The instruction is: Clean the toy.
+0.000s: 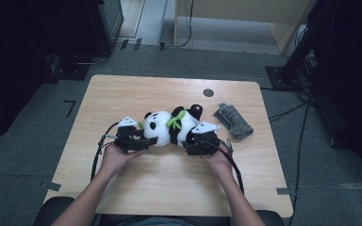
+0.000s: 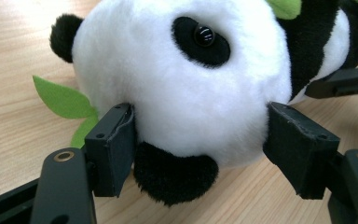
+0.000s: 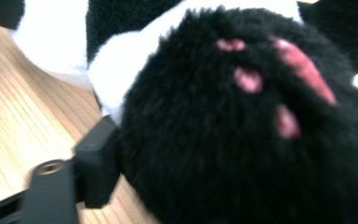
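Two grippers bracket the panda plush, lying on its side mid-table, long axis left-right. Left gripper is clamped on the head, pads pressed into white fur. Right gripper has a black foot between its jaws; one pad touches, can't tell if it's gripping.

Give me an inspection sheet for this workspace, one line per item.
Surface: wooden table, dark round spot near its far edge.
Job's things: plush panda lying on its side, green leaves on it.
Clutter: grey pouch right of the panda.
Grippers: left gripper clamps the panda's head; right gripper is at its black foot, one finger touching, grip unclear.
Cables: one trails from each gripper; more on the floor at right.
Surroundings: grey floor, dark equipment at both sides, wooden furniture beyond.
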Available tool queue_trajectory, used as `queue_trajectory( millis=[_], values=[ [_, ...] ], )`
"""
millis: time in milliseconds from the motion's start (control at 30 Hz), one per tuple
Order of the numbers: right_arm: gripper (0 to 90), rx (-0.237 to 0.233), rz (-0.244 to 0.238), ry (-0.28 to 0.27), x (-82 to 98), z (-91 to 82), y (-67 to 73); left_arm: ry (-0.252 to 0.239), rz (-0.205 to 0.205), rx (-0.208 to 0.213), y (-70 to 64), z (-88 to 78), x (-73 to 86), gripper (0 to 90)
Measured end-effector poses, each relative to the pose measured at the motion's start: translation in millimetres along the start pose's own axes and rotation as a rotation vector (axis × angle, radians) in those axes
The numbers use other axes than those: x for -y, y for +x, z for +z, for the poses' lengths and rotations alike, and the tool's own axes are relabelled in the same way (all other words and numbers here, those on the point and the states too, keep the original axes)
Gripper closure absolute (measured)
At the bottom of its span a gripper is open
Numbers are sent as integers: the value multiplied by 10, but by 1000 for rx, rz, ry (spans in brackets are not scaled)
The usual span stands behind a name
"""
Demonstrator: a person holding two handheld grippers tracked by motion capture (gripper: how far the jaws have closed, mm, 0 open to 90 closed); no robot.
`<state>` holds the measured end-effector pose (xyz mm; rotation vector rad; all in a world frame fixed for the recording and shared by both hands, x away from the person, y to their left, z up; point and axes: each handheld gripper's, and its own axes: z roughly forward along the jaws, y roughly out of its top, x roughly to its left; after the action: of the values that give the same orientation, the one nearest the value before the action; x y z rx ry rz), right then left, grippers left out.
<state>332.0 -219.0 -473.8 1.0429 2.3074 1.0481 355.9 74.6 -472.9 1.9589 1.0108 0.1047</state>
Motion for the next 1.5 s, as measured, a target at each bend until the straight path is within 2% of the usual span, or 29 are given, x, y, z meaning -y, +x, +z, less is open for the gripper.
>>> queue_trajectory(
  millis=[33,67,133,200,267,367,467,500,567,667,733,767,800,833,900,933,1100,1133,1167,1200,1233,1267,1300,1367,1433,1500],
  values=[
    [286,0,0,0,0,0,0,0,0,0,0,0,0,282],
    [363,2,22,-4,-39,-29,-20,-15,4,10,12,-19,-10,282],
    [408,5,41,-8,-82,-67,-39,-19,21,24,26,-43,-24,275],
    [424,12,53,-13,-116,-117,-72,-12,65,19,26,-70,-35,270],
    [449,4,63,-6,-151,-186,-109,-42,114,9,9,-116,-36,271],
    [467,-12,93,-7,-204,-301,-183,-73,125,46,17,-179,-38,274],
    [471,-17,119,-20,-228,-369,-220,-78,132,53,25,-203,-29,275],
    [476,-35,158,-33,-255,-437,-250,-82,141,61,27,-221,-16,274],
    [473,-57,193,-47,-282,-498,-279,-86,159,61,22,-225,4,272],
    [470,-118,241,-59,-300,-565,-321,-93,180,49,18,-189,49,269],
    [470,-152,245,-53,-313,-577,-312,-101,194,55,17,-173,54,243],
    [470,-156,239,-43,-321,-579,-295,-105,214,55,13,-167,61,242],
    [470,-160,235,-39,-325,-582,-288,-105,214,55,13,-167,61,233],
    [470,-179,238,-32,-327,-583,-287,-112,243,60,6,-153,65,197],
    [470,-209,240,-28,-325,-587,-282,-108,237,100,2,-129,58,163],
    [469,-224,231,-22,-328,-584,-274,-104,242,104,-6,-115,58,135],
    [466,-253,210,10,-347,-559,-202,-79,238,75,-49,-22,56,89],
    [466,-264,208,17,-351,-547,-185,-84,245,66,-58,-15,54,63],
    [466,-274,214,22,-355,-533,-167,-101,257,38,-75,-20,49,57],
    [466,-274,214,22,-355,-533,-167,-101,257,38,-75,-20,49,59],
    [465,-282,217,29,-358,-519,-151,-122,268,19,-90,-32,45,59],
    [463,-280,224,18,-357,-514,-159,-140,275,9,-102,-58,41,114],
    [462,-283,234,16,-355,-519,-173,-146,263,15,-106,-81,35,140],
    [448,-285,242,19,-347,-522,-195,-127,256,14,-108,-85,35,202],
    [413,-264,229,30,-342,-503,-195,-101,246,-6,-112,-58,43,247],
    [385,-210,196,43,-337,-464,-174,-81,238,-19,-119,-22,56,314]
  ],
)
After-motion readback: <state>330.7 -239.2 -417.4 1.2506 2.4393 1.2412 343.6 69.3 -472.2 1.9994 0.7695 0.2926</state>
